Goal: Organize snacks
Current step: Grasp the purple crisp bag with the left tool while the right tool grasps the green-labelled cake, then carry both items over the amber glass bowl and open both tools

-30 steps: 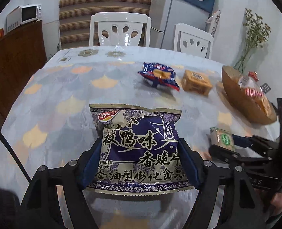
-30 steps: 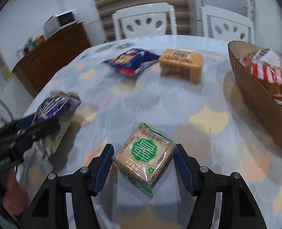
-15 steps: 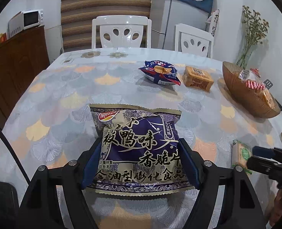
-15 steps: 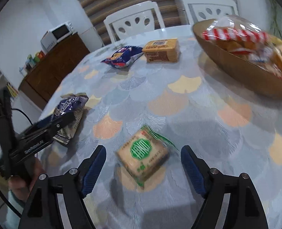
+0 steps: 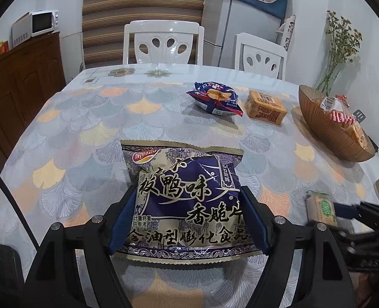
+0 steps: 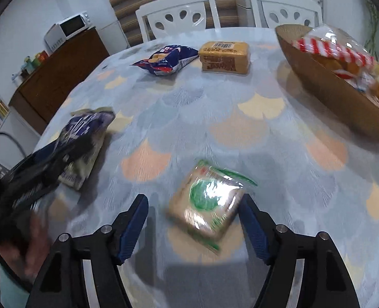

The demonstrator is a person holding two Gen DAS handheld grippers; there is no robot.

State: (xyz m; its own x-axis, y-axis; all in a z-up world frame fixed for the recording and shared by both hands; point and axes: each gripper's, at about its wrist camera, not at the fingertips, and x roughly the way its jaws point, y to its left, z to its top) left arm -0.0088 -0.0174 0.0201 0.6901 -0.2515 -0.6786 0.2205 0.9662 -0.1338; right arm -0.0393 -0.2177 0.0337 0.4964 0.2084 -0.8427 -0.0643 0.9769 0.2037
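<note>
The left tongs (image 5: 188,220), angled down over the table (image 5: 92,118), clench the purple chip bag (image 5: 187,200). The right tongs (image 6: 192,222), tilted steeper, are closing around the green-label packet (image 6: 205,202), not yet gripping it.

Each black claw (image 5: 188,220) (image 6: 193,224) has blue pads, silver screws; sleeve (image 6: 9,291) seems pale teal.
</note>
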